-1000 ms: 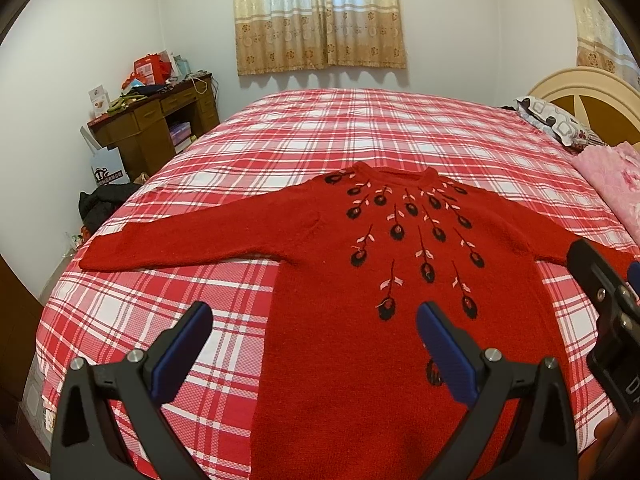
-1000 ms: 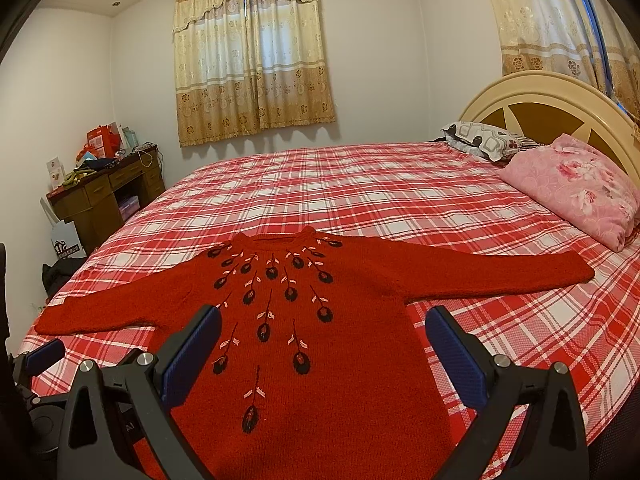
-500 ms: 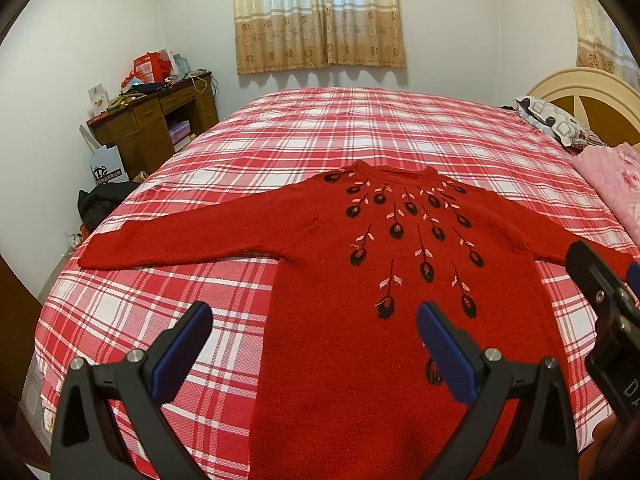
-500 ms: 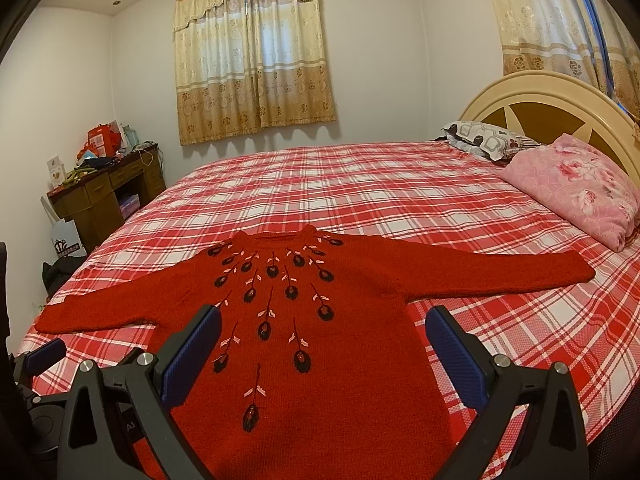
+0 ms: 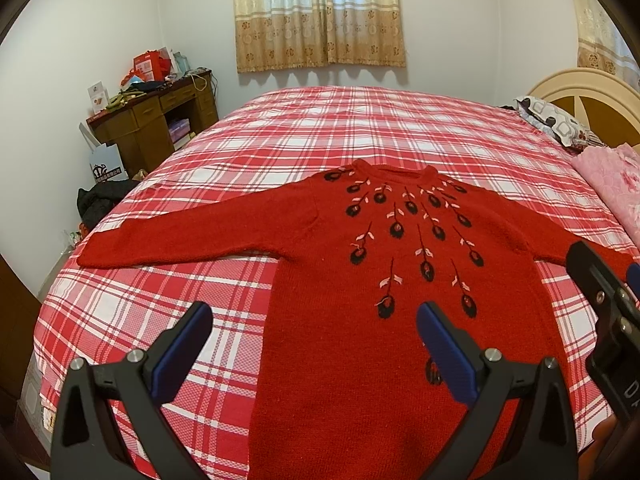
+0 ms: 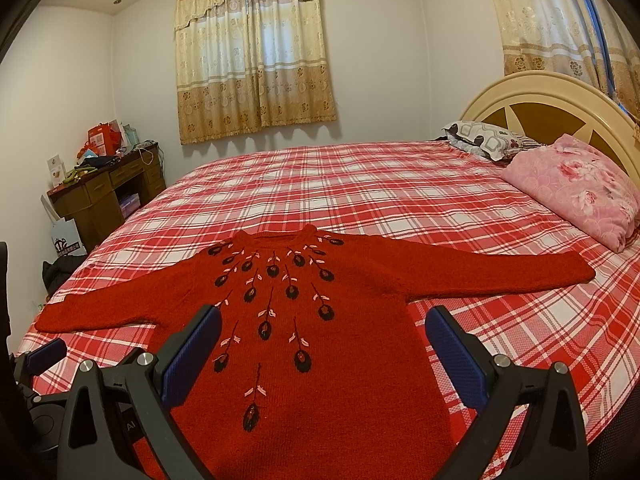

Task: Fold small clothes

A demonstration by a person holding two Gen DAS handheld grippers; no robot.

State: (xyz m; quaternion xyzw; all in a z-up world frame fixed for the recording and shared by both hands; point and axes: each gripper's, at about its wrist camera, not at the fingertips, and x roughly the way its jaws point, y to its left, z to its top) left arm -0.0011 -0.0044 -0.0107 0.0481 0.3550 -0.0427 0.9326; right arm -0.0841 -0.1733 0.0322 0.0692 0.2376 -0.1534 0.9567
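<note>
A red knitted sweater (image 5: 344, 320) (image 6: 340, 340) with black and pink flower embroidery lies flat, face up, on the bed, both sleeves spread out sideways. My left gripper (image 5: 314, 324) hovers open above its lower left body, blue pads wide apart, holding nothing. My right gripper (image 6: 322, 330) is open too, above the lower body of the sweater. The right gripper's black body (image 5: 604, 320) shows at the right edge of the left wrist view. The left gripper's blue pad (image 6: 46, 354) shows at the far left of the right wrist view.
The bed has a red and white plaid cover (image 5: 360, 128) (image 6: 380, 184). A pink pillow (image 6: 576, 184) and a patterned pillow (image 6: 484, 140) lie by the cream headboard (image 6: 540, 96). A cluttered brown desk (image 5: 156, 120) stands left of the bed, with a dark bundle (image 5: 100, 204) on the floor.
Almost nothing differs: the views have shifted very slightly, the sweater lies unchanged, and both grippers stay open.
</note>
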